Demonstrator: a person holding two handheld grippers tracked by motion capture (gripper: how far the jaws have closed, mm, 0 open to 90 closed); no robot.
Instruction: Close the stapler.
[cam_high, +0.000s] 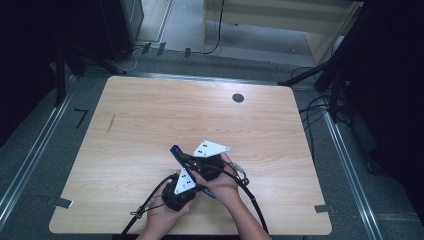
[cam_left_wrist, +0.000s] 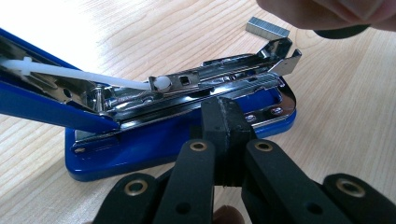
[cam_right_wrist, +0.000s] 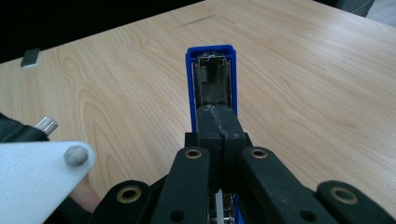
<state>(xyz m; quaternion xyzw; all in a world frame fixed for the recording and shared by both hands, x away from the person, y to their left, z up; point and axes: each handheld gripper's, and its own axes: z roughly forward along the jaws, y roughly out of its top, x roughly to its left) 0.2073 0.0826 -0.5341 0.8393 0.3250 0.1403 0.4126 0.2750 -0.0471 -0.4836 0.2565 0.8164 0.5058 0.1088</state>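
Now L gripper pinches stapler base, R gripper pinches its lid; keep base pinned, lift lid slow; staples upper right.

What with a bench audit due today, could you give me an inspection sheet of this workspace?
Surface: wooden table, bare apart from a round cable hole.
Job's things: blue stapler lying opened, its metal magazine exposed; staple strip lying loose beyond it.
Clutter: nothing seen.
Grippers: left claw shut, tips at the magazine's side; right claw shut, lined up over the stapler's raised blue arm; whether either grips it cannot be told.
Cables: gripper cables trail off the table's near edge.
Surroundings: dark floor with metal rails and loose floor cables.
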